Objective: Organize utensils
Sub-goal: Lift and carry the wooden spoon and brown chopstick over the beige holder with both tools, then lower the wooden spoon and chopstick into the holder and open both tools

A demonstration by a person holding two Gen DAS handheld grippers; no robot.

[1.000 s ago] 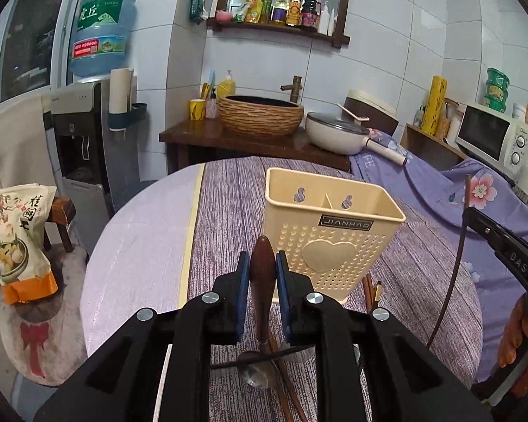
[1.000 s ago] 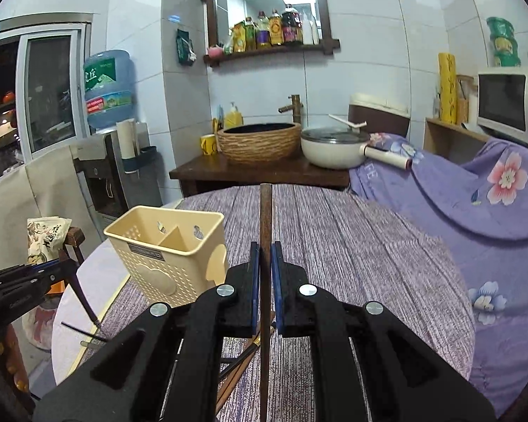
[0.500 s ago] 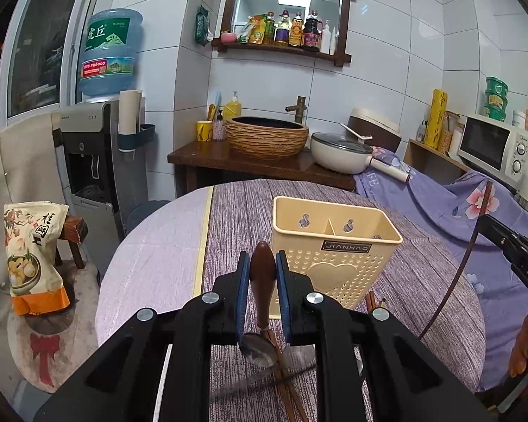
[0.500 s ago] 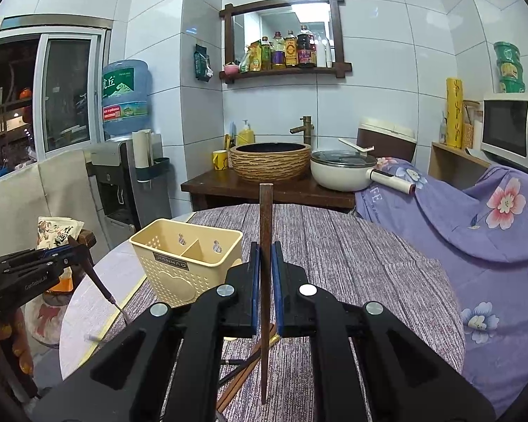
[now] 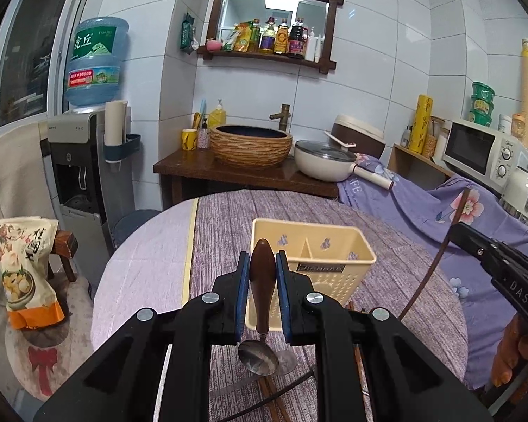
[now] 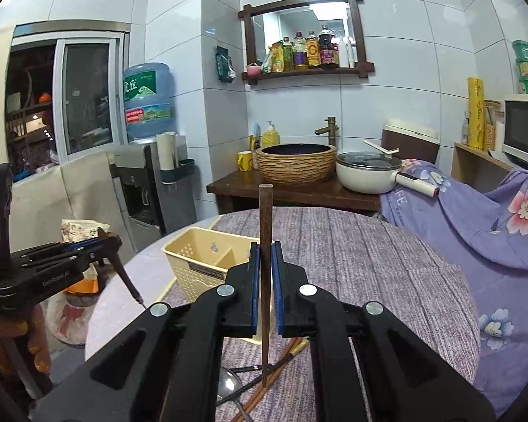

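Observation:
My left gripper is shut on a spoon with a dark wooden handle; its metal bowl hangs down above the table. A cream perforated utensil caddy with a divider stands just beyond it. My right gripper is shut on a dark wooden chopstick, held upright with its tip down. The caddy lies left of and behind that gripper. More chopsticks and a spoon lie on the table under it. The left gripper shows at the right wrist view's left edge.
The round table has a purple striped cloth. Behind it stand a wooden counter with a woven basin and a white pan. A water dispenser is at left, a microwave at right.
Both grippers have risen and pulled back from the caddy, lifting the spoon and the chopstick higher off the table. The caddy now looks smaller and lower in both views.

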